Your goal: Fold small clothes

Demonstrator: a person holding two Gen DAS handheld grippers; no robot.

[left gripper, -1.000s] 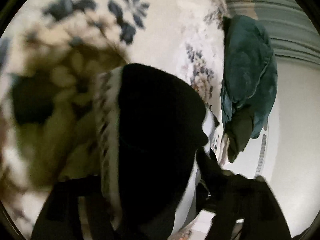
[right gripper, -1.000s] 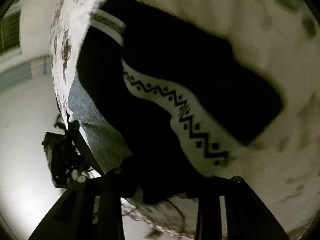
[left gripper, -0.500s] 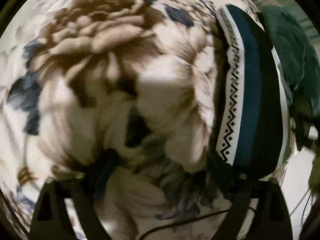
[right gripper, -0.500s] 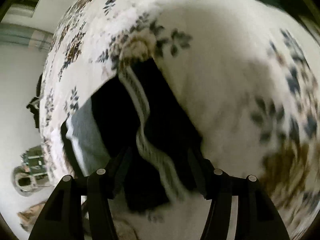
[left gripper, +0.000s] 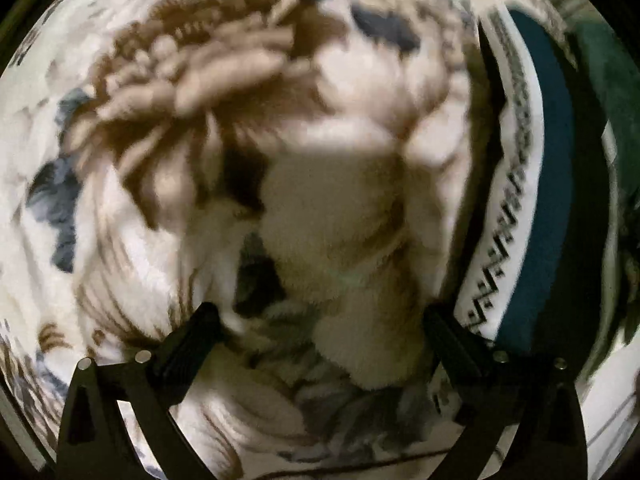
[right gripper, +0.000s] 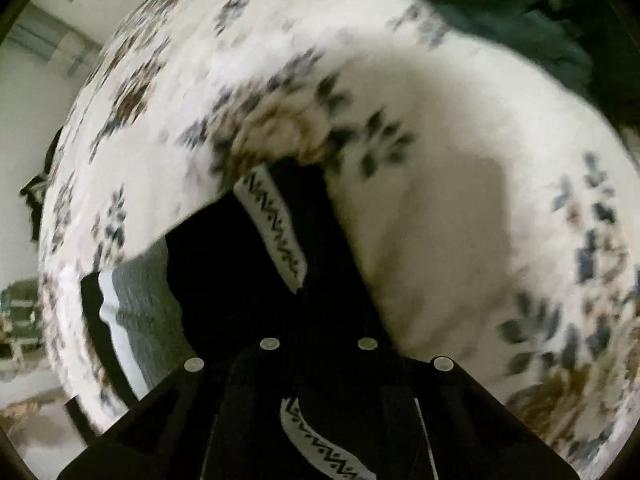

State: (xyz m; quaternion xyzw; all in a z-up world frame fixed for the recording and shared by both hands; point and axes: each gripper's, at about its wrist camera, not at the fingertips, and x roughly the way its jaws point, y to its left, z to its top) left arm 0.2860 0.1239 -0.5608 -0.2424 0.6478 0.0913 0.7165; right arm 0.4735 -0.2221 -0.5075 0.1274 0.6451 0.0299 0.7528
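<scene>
The small dark knitted garment with a white zigzag-patterned band and a teal stripe [left gripper: 552,200] lies on the fluffy white blanket printed with brown and blue flowers [left gripper: 280,140], at the right edge of the left wrist view. The left gripper [left gripper: 316,332] hangs over bare blanket with its jaws spread wide and nothing between them; its right finger sits just beside the garment's patterned edge, though blur hides whether they touch.

In the right wrist view the same garment [right gripper: 256,272] fills the lower middle, black cloth with the zigzag band running towards the camera and a grey ribbed part showing at its left. The right gripper [right gripper: 320,364] has its two fingers drawn close together over the black fabric, and a strip of the zigzag band shows between them lower down, so it appears to be clenched on a fold of the garment. A dark green heap of cloth [right gripper: 500,12] lies at the top, well apart.

The step in hand looks like a fold under way, one side pinched by the right gripper. Next, the pinched edge probably needs carrying across and laying flat, while the free left gripper moves onto the near edge to hold the garment down
</scene>
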